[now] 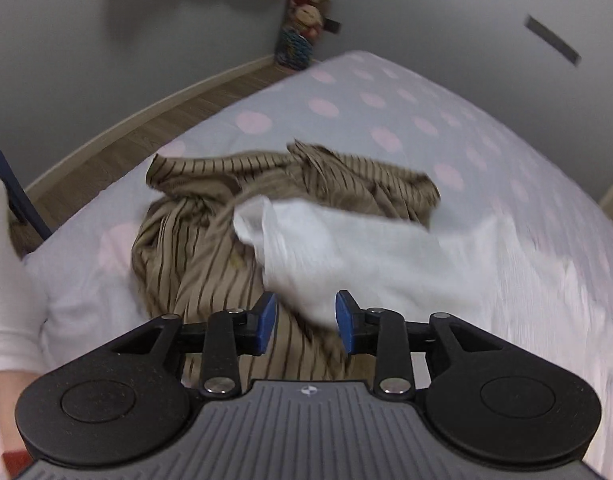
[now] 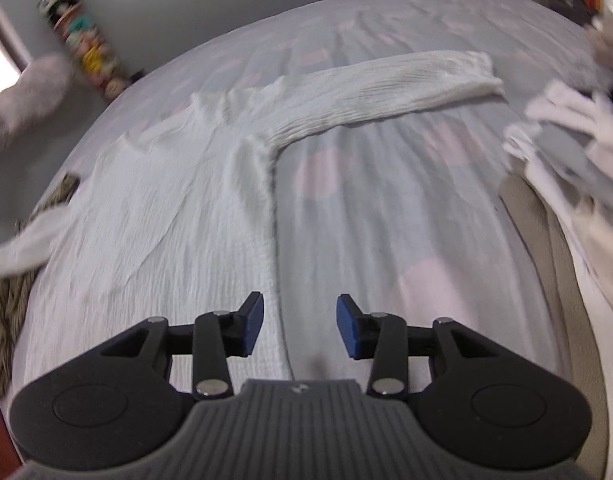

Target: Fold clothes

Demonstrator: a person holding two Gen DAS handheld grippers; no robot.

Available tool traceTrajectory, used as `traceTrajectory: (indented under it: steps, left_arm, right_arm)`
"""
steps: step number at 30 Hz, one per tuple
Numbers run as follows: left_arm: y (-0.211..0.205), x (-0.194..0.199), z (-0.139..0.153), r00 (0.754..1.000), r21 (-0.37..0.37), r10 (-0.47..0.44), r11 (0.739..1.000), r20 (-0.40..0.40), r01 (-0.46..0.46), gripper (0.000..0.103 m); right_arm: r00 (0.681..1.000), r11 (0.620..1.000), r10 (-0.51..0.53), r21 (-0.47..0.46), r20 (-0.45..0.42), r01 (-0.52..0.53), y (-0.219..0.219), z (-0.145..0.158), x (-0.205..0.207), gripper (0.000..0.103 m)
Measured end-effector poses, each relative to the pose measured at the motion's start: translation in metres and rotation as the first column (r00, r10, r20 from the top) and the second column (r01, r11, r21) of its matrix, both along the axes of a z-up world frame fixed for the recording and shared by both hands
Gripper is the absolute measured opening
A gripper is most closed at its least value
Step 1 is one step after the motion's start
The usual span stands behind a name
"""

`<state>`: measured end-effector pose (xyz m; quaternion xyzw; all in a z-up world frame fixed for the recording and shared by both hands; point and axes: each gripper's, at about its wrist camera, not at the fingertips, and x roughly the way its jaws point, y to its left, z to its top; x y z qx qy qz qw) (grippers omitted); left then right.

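Both your grippers hang empty, jaws parted; your right gripper (image 2: 299, 325) is over the white top's (image 2: 166, 216) side edge, your left gripper (image 1: 305, 322) near its other sleeve; it's light, limp crinkled cloth on the bed (image 2: 406, 220); pinch at seams; beyond the top lies the long sleeve (image 2: 386, 88).

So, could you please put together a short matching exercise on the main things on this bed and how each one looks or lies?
Things:
1. white garment
2. striped garment
3. bedsheet
4. right tool

Descriptions:
A. brown, bunched in a heap
B. pale with pink dots
C. spread flat, one sleeve stretched out
D. open, nothing between its pads

Pairs: 1-C, 2-A, 3-B, 4-D
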<state>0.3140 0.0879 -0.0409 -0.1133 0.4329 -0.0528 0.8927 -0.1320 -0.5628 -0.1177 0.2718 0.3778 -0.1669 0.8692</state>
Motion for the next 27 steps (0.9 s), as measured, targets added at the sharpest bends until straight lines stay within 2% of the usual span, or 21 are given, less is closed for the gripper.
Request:
traceTrajectory:
  steps: [3,10,12,13,16,20,23,27]
  left_arm:
    - [0.004,0.022,-0.011,0.999,-0.031,0.05,0.998,-0.018,-0.051,0.035]
    - [0.011,0.052,-0.042,0.991,-0.003,0.106,0.994,-0.077,-0.107,0.034]
    - [0.012,0.055,-0.045,0.99,-0.016,0.114,0.993,-0.081,-0.115,0.027]
    - [0.011,0.056,-0.044,0.991,-0.02,0.112,0.993,-0.073,-0.114,0.018]
    - [-0.001,0.053,-0.025,0.997,-0.005,0.08,0.997,0.005,-0.08,0.007]
    - [-0.028,0.05,0.02,0.996,0.0,0.005,1.0,0.089,-0.005,0.004]
    - [-0.063,0.05,0.059,0.986,0.015,-0.069,0.998,0.152,0.067,0.004]
    - [-0.127,0.046,0.1,0.958,0.027,-0.196,0.98,0.211,0.195,0.004]
  right_arm:
    - [1.0,1.0,-0.022,-0.003,-0.01,0.022,0.0,-0.002,0.004,0.044]
    - [0.999,1.0,0.001,-0.028,-0.034,-0.002,0.003,-0.006,0.009,0.044]
    - [0.999,1.0,0.0,-0.015,-0.034,-0.001,0.0,-0.008,0.009,0.043]
    - [0.999,1.0,0.0,-0.007,-0.033,0.0,-0.001,-0.009,0.009,0.043]
    - [1.0,1.0,0.004,0.008,-0.03,-0.004,-0.002,-0.011,0.01,0.043]
    - [1.0,0.999,0.017,0.031,-0.02,-0.017,-0.003,-0.013,0.01,0.043]
    - [1.0,0.998,0.02,0.055,-0.005,-0.019,-0.004,-0.014,0.009,0.043]
    - [1.0,0.998,0.017,0.067,0.01,-0.017,-0.004,-0.013,0.007,0.043]
